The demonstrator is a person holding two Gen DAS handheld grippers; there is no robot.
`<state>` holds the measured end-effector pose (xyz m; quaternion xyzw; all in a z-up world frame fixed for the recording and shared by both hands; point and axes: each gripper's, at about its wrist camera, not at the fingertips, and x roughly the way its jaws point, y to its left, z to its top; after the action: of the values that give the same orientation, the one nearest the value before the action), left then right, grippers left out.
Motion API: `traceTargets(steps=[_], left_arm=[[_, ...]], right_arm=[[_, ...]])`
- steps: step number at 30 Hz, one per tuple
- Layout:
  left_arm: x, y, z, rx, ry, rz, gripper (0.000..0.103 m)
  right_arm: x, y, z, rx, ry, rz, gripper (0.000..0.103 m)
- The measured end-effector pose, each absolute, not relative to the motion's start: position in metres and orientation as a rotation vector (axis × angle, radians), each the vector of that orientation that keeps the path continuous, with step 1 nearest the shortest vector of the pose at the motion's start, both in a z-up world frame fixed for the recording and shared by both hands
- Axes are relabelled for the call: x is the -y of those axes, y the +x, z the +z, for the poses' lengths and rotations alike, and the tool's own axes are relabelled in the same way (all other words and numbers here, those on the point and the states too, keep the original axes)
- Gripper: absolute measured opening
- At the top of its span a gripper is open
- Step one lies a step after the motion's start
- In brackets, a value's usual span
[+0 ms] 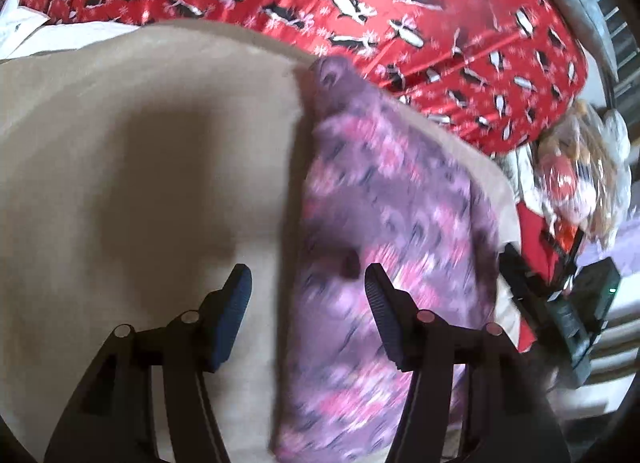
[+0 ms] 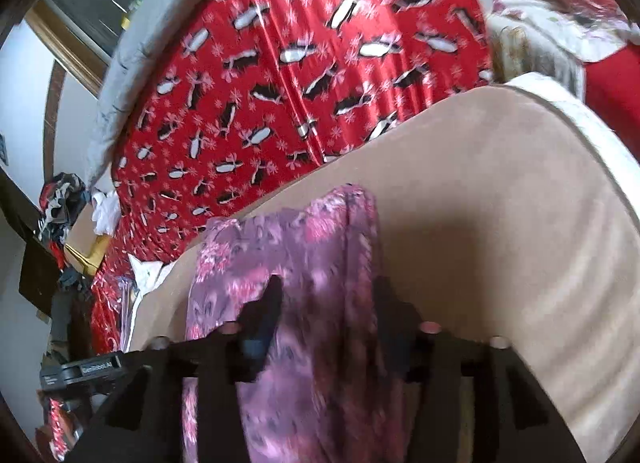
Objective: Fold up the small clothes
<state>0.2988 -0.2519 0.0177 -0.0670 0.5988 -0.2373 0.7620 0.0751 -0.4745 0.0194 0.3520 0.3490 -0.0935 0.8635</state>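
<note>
A purple and pink patterned garment (image 1: pixel 384 223) lies in a long folded strip on a beige pad (image 1: pixel 140 163). It also shows in the right wrist view (image 2: pixel 304 263). My left gripper (image 1: pixel 308 283) is open and empty just above the pad; its right finger (image 1: pixel 380 311) hangs over the garment's left edge and its left finger over bare pad. My right gripper (image 2: pixel 328 299) is open over the near part of the garment, its fingers astride the strip. The other gripper's body (image 1: pixel 560 303) shows at the right of the left wrist view.
The beige pad (image 2: pixel 500 203) rests on a red sheet with penguin print (image 1: pixel 360 3), also seen in the right wrist view (image 2: pixel 280 83). A heap of plastic-wrapped items (image 1: pixel 580 167) sits at the pad's right. A cardboard box and clutter (image 2: pixel 80 231) lie at the far left.
</note>
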Motion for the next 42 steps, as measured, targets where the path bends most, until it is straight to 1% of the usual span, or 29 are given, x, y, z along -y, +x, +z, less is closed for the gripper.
traceTargets(steps=[2,3,4,5,6,7,8,9,10,11,12,15,17,19,20,21,23,24,26,27,28,29,30,32,34,36,39,41,42], left_arm=[[0.271,0.309,0.017,-1.297,-0.098,-0.501,0.058],[0.276,0.312,0.015,-1.293,-0.074,-0.491,0.058],[0.279,0.314,0.012,-1.287,-0.058,-0.485,0.058],[0.285,0.321,0.004,-1.281,-0.039,-0.468,0.058],[0.287,0.326,-0.003,-1.29,-0.03,-0.452,0.063],[0.286,0.334,-0.016,-1.329,-0.047,-0.445,0.066],[0.286,0.337,-0.02,-1.347,-0.071,-0.446,0.066],[0.28,0.338,-0.019,-1.351,-0.107,-0.455,0.066],[0.275,0.337,-0.012,-1.343,-0.116,-0.466,0.066],[0.269,0.333,-0.005,-1.327,-0.102,-0.466,0.066],[0.263,0.326,0.0,-1.311,-0.092,-0.465,0.066],[0.242,0.297,0.013,-1.27,-0.111,-0.505,0.066],[0.237,0.273,0.004,-1.277,-0.093,-0.512,0.066],[0.246,0.26,-0.013,-1.298,-0.038,-0.496,0.068],[0.246,0.256,-0.014,-1.278,-0.029,-0.493,0.069],[0.245,0.252,-0.01,-1.269,-0.021,-0.488,0.069],[0.237,0.244,0.006,-1.275,-0.023,-0.499,0.068],[0.234,0.24,0.01,-1.27,-0.022,-0.496,0.068],[0.227,0.227,0.02,-1.244,-0.019,-0.506,0.068],[0.226,0.221,0.019,-1.246,-0.013,-0.509,0.068],[0.228,0.216,0.013,-1.261,0.002,-0.51,0.068],[0.229,0.213,0.003,-1.283,0.026,-0.507,0.068],[0.232,0.209,-0.008,-1.299,0.061,-0.499,0.069],[0.238,0.206,-0.027,-1.333,0.097,-0.479,0.072],[0.237,0.196,-0.02,-1.291,0.126,-0.493,0.072],[0.236,0.194,-0.012,-1.306,0.107,-0.52,0.072],[0.236,0.191,0.001,-1.253,0.098,-0.505,0.072],[0.24,0.191,-0.001,-1.247,0.121,-0.484,0.072],[0.243,0.193,-0.005,-1.259,0.129,-0.471,0.071]], right_arm=[[0.474,0.101,0.01,-0.815,0.714,-0.178,0.054],[0.471,0.113,0.006,-0.852,0.686,-0.176,0.047],[0.468,0.118,0.008,-0.849,0.631,-0.184,0.016],[0.466,0.119,0.01,-0.828,0.589,-0.19,0.006],[0.469,0.12,0.008,-0.804,0.569,-0.201,0.006],[0.475,0.118,0.001,-0.806,0.579,-0.239,0.007],[0.484,0.118,-0.017,-0.853,0.635,-0.278,0.01],[0.488,0.118,-0.026,-0.864,0.679,-0.263,0.011],[0.49,0.113,-0.024,-0.836,0.697,-0.252,0.015],[0.491,0.109,-0.017,-0.814,0.694,-0.246,0.017],[0.488,0.103,-0.007,-0.804,0.668,-0.246,0.024],[0.472,0.082,0.022,-0.741,0.593,-0.114,0.024],[0.453,0.063,0.03,-0.711,0.568,0.019,0.026],[0.438,0.059,0.019,-0.774,0.527,0.055,0.025],[0.428,0.06,0.004,-0.869,0.456,0.013,0.025],[0.422,0.06,-0.005,-0.917,0.397,-0.013,0.023],[0.421,0.051,0.009,-0.889,0.39,-0.047,0.024],[0.422,0.045,0.019,-0.884,0.41,-0.078,0.029],[0.422,0.028,0.033,-0.827,0.432,-0.061,0.03],[0.421,0.019,0.037,-0.819,0.431,-0.047,0.035],[0.417,0.013,0.037,-0.824,0.425,-0.041,0.045],[0.412,0.008,0.032,-0.849,0.403,-0.05,0.048],[0.405,0.006,0.023,-0.905,0.348,-0.088,0.045],[0.399,-0.002,-0.004,-1.009,0.283,-0.133,0.044],[0.404,-0.01,-0.01,-0.988,0.353,-0.143,0.043],[0.41,-0.01,0.004,-0.979,0.415,-0.176,0.042],[0.409,-0.019,0.036,-0.838,0.428,-0.173,0.044],[0.407,-0.018,0.048,-0.765,0.43,-0.176,0.04],[0.406,-0.018,0.048,-0.747,0.426,-0.18,0.028]])
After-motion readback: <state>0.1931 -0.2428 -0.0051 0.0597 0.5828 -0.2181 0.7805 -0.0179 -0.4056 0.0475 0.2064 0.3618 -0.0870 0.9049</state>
